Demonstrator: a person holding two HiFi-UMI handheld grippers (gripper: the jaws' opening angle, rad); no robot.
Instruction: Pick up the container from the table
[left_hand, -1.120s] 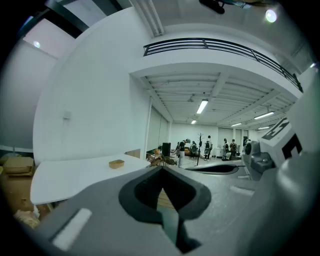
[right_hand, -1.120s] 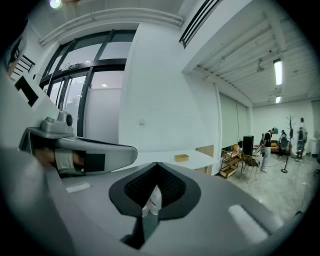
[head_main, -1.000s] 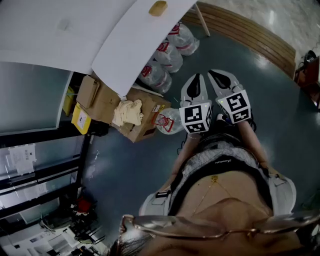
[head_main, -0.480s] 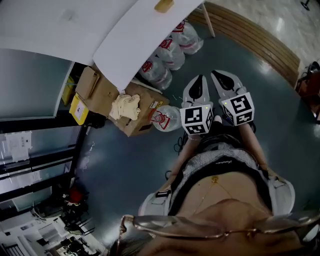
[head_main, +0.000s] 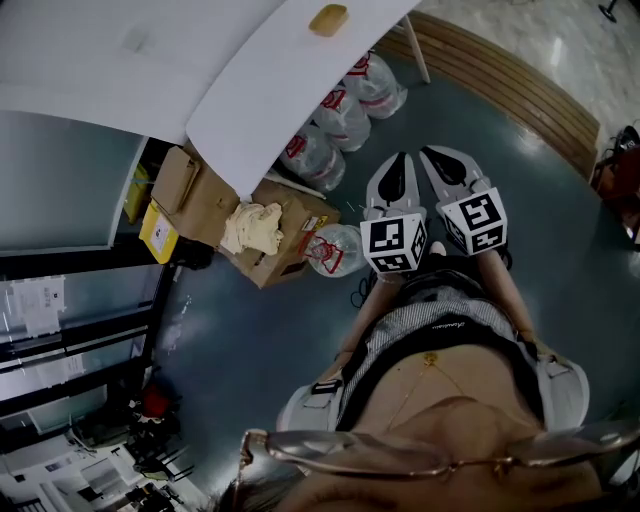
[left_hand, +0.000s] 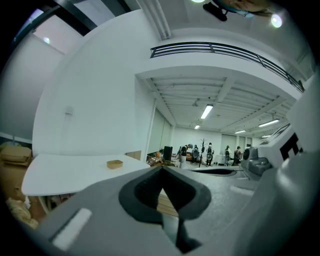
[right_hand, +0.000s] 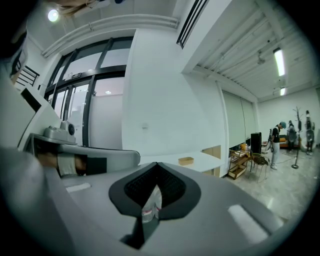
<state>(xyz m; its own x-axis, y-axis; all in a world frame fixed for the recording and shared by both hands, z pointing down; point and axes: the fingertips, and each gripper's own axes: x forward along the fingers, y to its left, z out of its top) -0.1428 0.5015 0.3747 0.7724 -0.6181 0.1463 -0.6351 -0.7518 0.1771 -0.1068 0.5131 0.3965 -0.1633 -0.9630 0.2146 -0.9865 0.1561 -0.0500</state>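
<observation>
1. Little has changed over the last second. My left gripper (head_main: 396, 156) and right gripper (head_main: 428, 152) are still low, close to my body. The view has only drifted.
2. Both pairs of jaws are pressed together, with nothing in either.
3. The container (head_main: 328, 19) sits near the table (head_main: 250, 90) edge, well apart from both grippers.
4. I judge the reach hardly begun; the jaws must part first.

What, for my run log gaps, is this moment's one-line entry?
phase: pre-reach | left gripper: shut, empty | right gripper: shut, empty | container: on table, untouched
</observation>
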